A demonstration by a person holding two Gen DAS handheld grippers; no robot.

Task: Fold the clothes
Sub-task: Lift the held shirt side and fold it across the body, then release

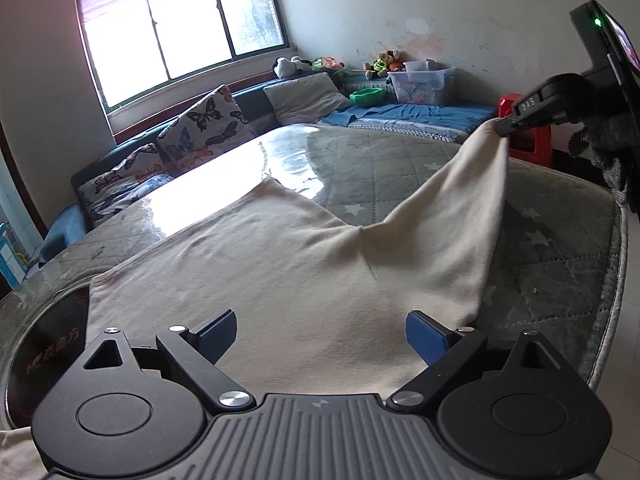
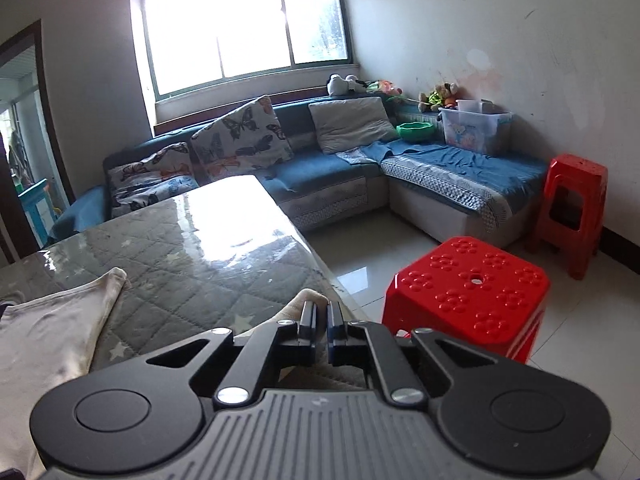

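While the left gripper (image 1: 322,332) hovers with its two blue pads spread apart and nothing between them, one cream garment (image 1: 280,264) lies spread on the bench (image 1: 560,248) directly beneath and ahead of it. One corner of the garment rises off the bench toward the far right, where the right gripper (image 2: 322,320) clamps it, pads nearly together on the fabric. Count: one garment, two grippers, one bench with a quilted grey cover. Two red stools (image 2: 468,284) stand on the floor beside the bench
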